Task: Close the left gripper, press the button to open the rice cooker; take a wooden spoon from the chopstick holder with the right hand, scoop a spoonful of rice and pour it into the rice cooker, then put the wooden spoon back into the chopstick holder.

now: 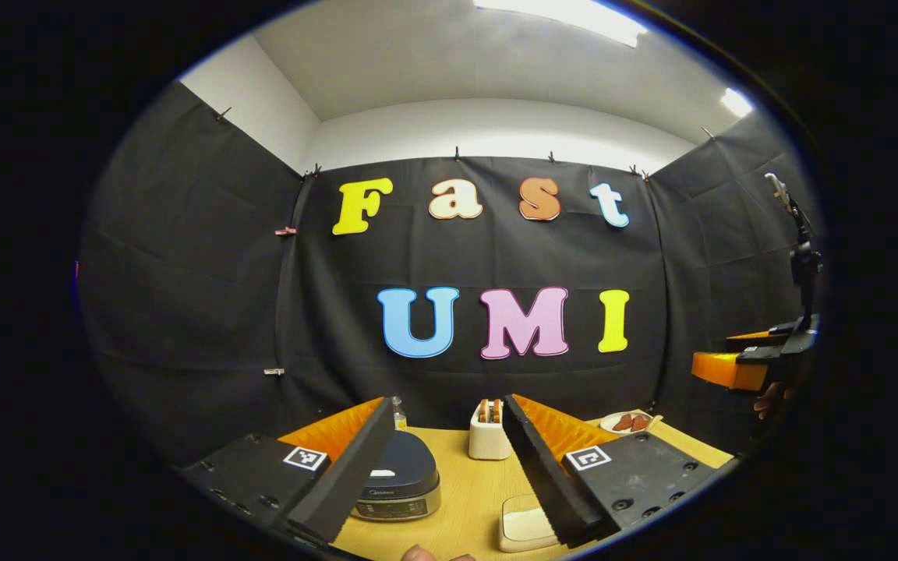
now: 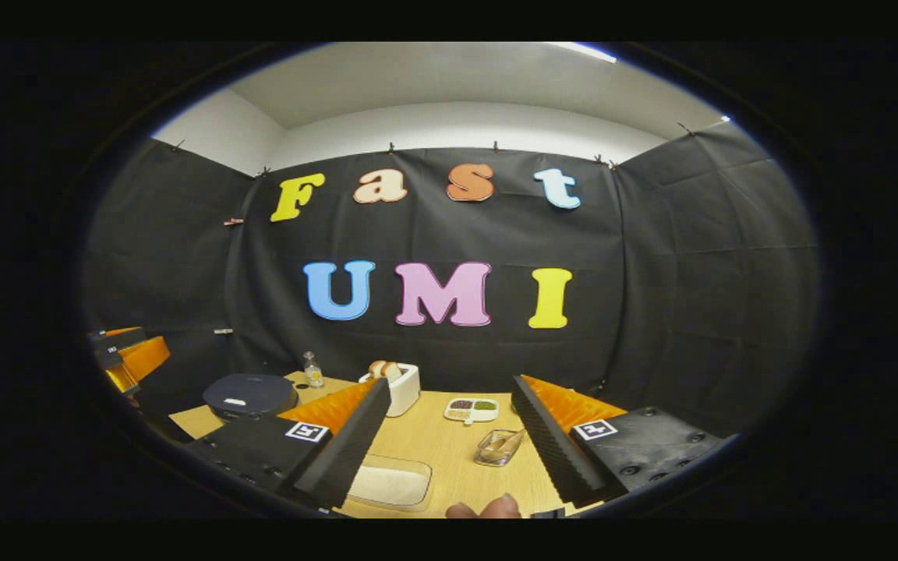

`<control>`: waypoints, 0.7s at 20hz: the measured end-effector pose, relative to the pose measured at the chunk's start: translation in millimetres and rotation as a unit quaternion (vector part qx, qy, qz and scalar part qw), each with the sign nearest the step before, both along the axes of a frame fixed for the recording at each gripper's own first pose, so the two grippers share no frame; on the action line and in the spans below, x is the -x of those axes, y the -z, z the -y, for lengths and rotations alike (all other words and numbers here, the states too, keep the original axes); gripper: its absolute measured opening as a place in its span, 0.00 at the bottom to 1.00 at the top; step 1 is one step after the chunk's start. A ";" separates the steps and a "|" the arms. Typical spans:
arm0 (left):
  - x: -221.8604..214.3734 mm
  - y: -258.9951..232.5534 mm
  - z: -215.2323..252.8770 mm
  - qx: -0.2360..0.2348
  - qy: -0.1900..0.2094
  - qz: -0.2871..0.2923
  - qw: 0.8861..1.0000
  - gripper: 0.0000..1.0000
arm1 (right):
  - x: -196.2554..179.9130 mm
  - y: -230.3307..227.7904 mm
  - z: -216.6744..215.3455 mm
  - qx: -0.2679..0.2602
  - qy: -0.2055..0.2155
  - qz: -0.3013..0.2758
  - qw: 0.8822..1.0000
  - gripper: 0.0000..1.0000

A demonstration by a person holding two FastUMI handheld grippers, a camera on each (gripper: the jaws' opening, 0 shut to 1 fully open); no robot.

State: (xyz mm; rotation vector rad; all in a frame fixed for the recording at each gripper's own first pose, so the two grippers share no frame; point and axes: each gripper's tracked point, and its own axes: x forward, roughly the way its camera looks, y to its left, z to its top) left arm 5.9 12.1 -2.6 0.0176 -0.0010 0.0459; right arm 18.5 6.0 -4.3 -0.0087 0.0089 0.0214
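Left gripper view: a wooden table [image 1: 464,499] spreads below and beyond the left gripper [image 1: 449,467], whose jaws stand wide apart and hold nothing. The rice cooker [image 1: 401,487], dark-lidded and shut, sits on the table just inside the left finger, partly hidden by it. A toaster [image 1: 488,432] with bread in its slots stands farther off, between the fingertips and nearer the right one. A shallow tray of rice [image 1: 525,523] lies close in, against the inner face of the right finger. A plate [image 1: 627,422] with reddish food rests beyond the right finger's outer side; a small bottle [image 1: 399,414] stands past the left fingertip. The other gripper shows high at the far right edge, well above the table.

Right gripper view: the right gripper [image 2: 449,448] is likewise wide open and empty above the table [image 2: 449,460]. The rice cooker [image 2: 250,396] lies well outside the left finger. The toaster [image 2: 401,388] stands just past the left fingertip. The tray of rice [image 2: 390,483] sits close in beside the left finger. A divided dish [image 2: 471,410] of grains lies between the fingertips, farther off. A small clear holder [image 2: 500,447] with a wooden spoon in it rests just inside the right finger.
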 end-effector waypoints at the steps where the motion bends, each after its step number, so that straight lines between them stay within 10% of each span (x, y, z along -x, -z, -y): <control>1: 0.0 -0.6 -0.8 -0.001 -0.001 0.000 1.000 0.95 | 0.1 0.3 0.1 -0.001 0.000 0.000 1.000 0.96; 14: 1.7 -0.6 3.0 0.001 0.003 0.003 1.000 0.95 | 2.8 -0.5 2.6 -0.001 0.006 0.001 1.000 0.98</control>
